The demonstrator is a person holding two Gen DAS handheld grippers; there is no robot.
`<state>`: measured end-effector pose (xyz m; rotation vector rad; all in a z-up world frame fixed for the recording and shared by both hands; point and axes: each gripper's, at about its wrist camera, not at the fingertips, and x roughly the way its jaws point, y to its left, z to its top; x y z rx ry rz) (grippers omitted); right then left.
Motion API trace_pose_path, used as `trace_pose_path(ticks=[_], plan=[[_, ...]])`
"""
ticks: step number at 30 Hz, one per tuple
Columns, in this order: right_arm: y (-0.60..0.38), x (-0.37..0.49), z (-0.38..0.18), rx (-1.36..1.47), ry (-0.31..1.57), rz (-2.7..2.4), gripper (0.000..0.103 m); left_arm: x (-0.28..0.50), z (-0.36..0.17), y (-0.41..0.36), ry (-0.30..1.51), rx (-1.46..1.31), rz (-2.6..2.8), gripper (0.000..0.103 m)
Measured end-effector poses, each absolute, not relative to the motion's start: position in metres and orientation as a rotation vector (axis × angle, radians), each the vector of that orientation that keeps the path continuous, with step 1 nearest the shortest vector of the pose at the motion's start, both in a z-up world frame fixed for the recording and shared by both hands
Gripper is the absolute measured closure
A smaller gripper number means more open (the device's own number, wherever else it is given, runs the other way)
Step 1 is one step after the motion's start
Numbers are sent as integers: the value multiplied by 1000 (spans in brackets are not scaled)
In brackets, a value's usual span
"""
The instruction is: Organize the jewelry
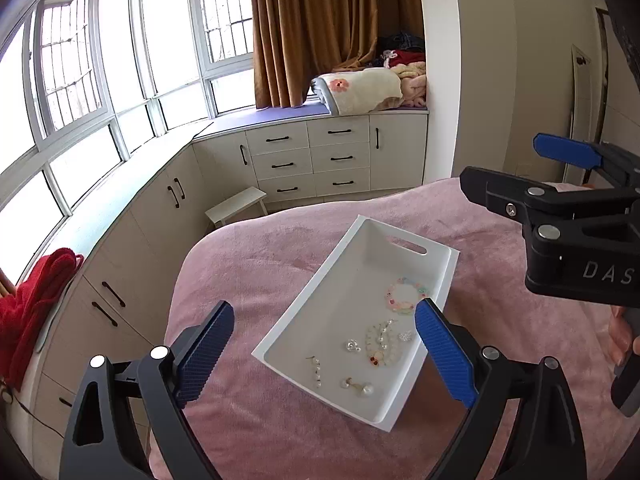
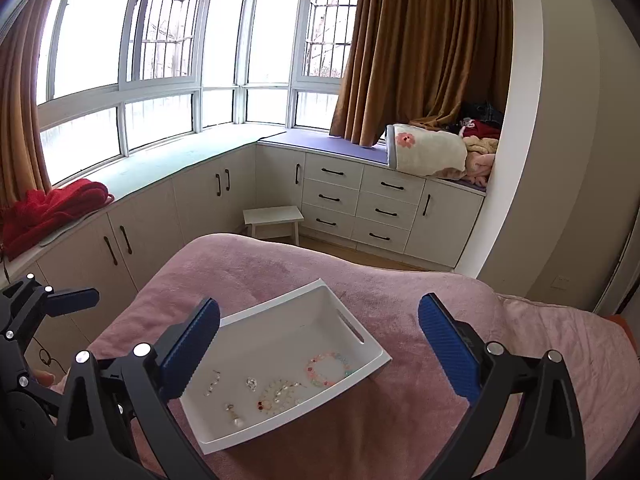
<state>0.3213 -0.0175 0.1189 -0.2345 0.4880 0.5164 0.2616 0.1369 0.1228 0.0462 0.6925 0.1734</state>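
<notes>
A white tray [image 1: 320,300] lies on the pink bed; it also shows in the right wrist view [image 2: 280,312]. In it lie a pastel bead bracelet [image 1: 406,295] [image 2: 328,368], a pearl bracelet [image 1: 382,344] [image 2: 278,396], pearl earrings [image 1: 358,386] [image 2: 236,416], a small crystal piece [image 1: 353,345] [image 2: 251,383] and a pearl drop [image 1: 316,370] [image 2: 212,385]. My left gripper [image 1: 324,356] is open and empty above the tray's near end. My right gripper [image 2: 320,356] is open and empty above the tray; it shows at the right of the left wrist view [image 1: 560,184].
The pink blanket [image 1: 260,272] covers the bed. Beyond stand white cabinets [image 1: 312,160] under a bay window, a small white stool [image 1: 236,204], a brown curtain [image 1: 332,28], folded bedding [image 1: 360,88] and a red cloth [image 1: 36,300].
</notes>
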Motion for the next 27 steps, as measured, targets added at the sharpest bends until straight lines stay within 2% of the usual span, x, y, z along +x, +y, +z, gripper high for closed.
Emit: trace_pose_path(ticks=[12, 20, 27], plan=[[-37, 282, 80, -168, 562, 504, 5, 202, 108, 120, 631, 69, 218, 3], [-39, 274, 41, -211, 602, 475, 5, 195, 69, 129, 675, -25, 227, 3], [-37, 285, 9, -226, 662, 468, 5, 205, 27, 127, 743, 21, 241, 3]])
